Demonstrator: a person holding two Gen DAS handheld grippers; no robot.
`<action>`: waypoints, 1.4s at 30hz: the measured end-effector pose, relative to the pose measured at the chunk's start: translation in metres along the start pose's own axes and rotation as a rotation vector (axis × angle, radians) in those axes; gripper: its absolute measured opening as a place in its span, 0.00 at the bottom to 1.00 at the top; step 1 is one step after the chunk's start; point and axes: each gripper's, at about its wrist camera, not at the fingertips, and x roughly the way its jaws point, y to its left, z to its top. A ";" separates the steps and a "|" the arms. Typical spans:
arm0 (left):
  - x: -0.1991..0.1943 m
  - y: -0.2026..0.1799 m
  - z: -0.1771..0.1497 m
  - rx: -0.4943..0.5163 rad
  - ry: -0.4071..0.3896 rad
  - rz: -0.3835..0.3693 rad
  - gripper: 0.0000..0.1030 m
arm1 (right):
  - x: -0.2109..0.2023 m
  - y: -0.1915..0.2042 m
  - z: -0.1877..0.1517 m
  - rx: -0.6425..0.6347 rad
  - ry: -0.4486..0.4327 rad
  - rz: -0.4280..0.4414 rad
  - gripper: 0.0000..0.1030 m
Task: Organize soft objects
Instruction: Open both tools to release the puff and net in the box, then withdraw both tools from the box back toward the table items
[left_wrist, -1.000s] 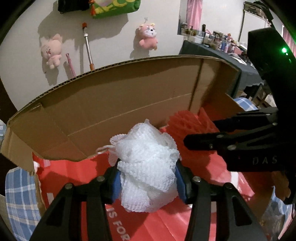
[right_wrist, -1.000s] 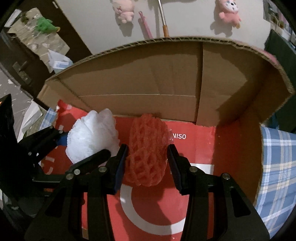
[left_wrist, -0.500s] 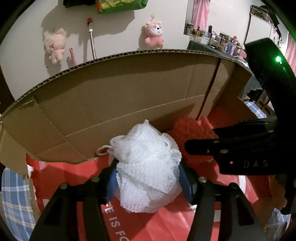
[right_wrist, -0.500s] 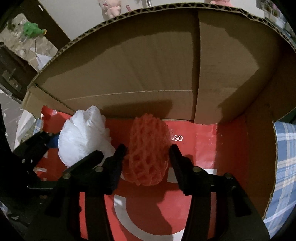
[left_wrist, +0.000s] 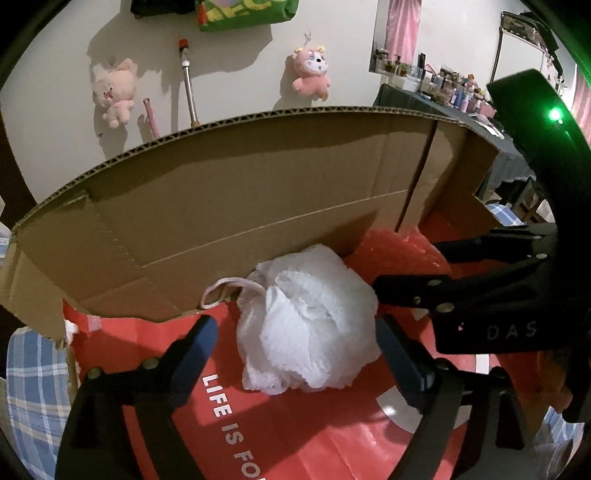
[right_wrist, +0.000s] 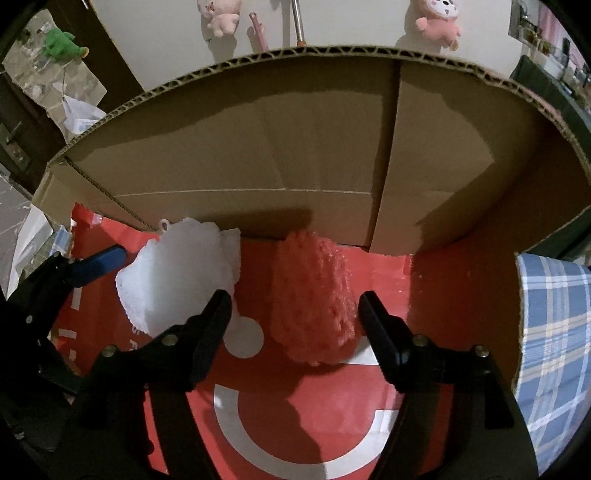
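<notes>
Left wrist view
Left tool (left_wrist: 295, 336): its jaws had just been opening and stood wide apart, pads clear of the white mesh sponge (left_wrist: 308, 321) that sat between them.
White mesh sponge: resting on the red printed bag (left_wrist: 295, 435) that lined the floor of the cardboard box (left_wrist: 229, 206), close to the back wall, its cord loop (left_wrist: 221, 290) lying toward the left.
Right tool (left_wrist: 439, 266): reaching in from the right, its near finger just beside the white sponge.
Red mesh sponge (left_wrist: 399, 247): partly hidden behind the white one and that finger.
Wall behind: two pink plush toys (left_wrist: 312, 74) hanging.

Right wrist view
Right tool (right_wrist: 291, 310): jaws had just been opening, spread with a gap on both sides of the red mesh sponge (right_wrist: 314, 299).
Red mesh sponge: lying on the red bag (right_wrist: 295, 413) near the box's back wall (right_wrist: 258, 147).
White mesh sponge (right_wrist: 181, 273): to its left, apart from it.
Left tool's blue-padded finger (right_wrist: 99, 264): just left of the white sponge.
Checked cloth (right_wrist: 550, 339): outside the box at right.
</notes>
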 end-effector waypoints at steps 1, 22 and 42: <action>-0.001 0.000 0.000 0.001 0.001 0.003 0.87 | -0.003 0.001 0.000 -0.003 -0.003 -0.005 0.69; -0.154 -0.017 -0.022 -0.098 -0.258 0.039 1.00 | -0.151 0.056 -0.064 -0.079 -0.282 -0.040 0.80; -0.328 -0.096 -0.156 -0.059 -0.643 0.097 1.00 | -0.313 0.102 -0.254 -0.210 -0.710 -0.019 0.93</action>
